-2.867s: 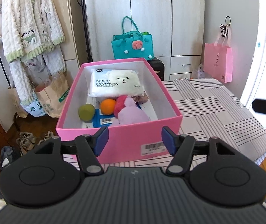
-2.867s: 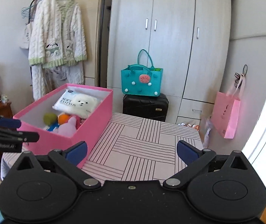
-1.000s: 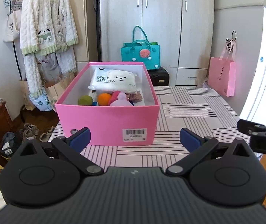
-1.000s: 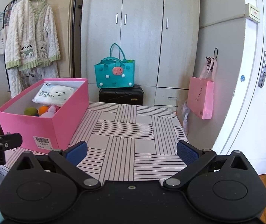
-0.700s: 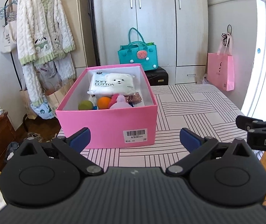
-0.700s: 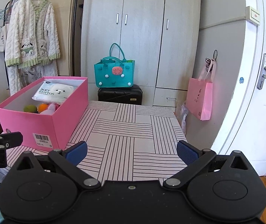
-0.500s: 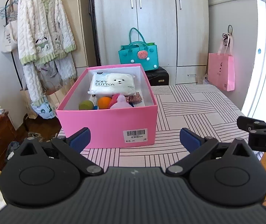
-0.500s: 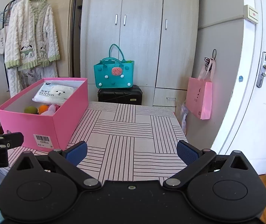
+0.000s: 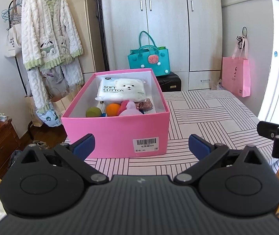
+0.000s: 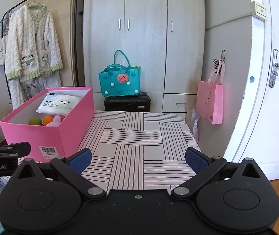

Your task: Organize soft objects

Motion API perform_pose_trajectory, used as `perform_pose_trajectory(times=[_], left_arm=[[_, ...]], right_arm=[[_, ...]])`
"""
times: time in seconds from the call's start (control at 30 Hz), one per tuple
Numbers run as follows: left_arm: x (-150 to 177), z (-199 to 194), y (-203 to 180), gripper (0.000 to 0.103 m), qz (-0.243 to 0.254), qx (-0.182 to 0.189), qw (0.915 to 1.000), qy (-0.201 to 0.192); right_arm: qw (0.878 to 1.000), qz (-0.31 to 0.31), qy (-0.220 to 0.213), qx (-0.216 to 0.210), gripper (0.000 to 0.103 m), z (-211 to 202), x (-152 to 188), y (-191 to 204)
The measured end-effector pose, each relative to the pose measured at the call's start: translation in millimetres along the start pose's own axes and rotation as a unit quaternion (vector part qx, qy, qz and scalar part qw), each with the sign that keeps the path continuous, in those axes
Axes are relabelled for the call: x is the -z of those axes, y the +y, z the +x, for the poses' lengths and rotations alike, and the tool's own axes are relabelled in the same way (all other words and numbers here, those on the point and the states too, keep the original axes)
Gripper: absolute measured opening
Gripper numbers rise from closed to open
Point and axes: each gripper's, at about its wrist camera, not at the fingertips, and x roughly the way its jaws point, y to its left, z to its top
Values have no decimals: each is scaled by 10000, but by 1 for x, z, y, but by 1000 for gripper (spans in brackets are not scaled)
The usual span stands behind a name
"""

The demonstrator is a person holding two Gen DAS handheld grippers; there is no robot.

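Observation:
A pink box (image 9: 118, 131) stands on the left of the striped table (image 9: 208, 115). Inside lie a white soft-cotton pack (image 9: 121, 90), a green ball (image 9: 93, 112), an orange ball (image 9: 113, 109) and a pink and lilac plush toy (image 9: 128, 108). My left gripper (image 9: 141, 146) is open and empty, in front of the box's near wall. My right gripper (image 10: 137, 159) is open and empty over the table's near edge, right of the box (image 10: 47, 135). The pack (image 10: 58, 101) and both balls show in the right wrist view too.
A grey wardrobe (image 10: 145, 39) stands behind the table, with a teal bag (image 10: 120, 80) on a black suitcase (image 10: 127, 101). A pink paper bag (image 10: 210, 99) hangs at right near the white door (image 10: 266, 98). A fluffy white robe (image 9: 49, 39) hangs on a rack at left.
My left gripper has opened wide and pulled back from the box. Both grippers have drawn back and risen a little, then held nearly still.

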Motion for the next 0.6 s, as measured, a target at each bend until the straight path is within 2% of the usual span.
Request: perform_pose_trajectory(times=[0.37, 0.6], left_arm=[[0, 1, 6, 103, -53, -12, 10000, 36], [-2, 0, 6, 103, -132, 149, 9998, 9]], right_arm=[[9999, 112, 22, 31, 103, 1, 1, -2], [9999, 104, 5, 47, 103, 0, 1, -2]])
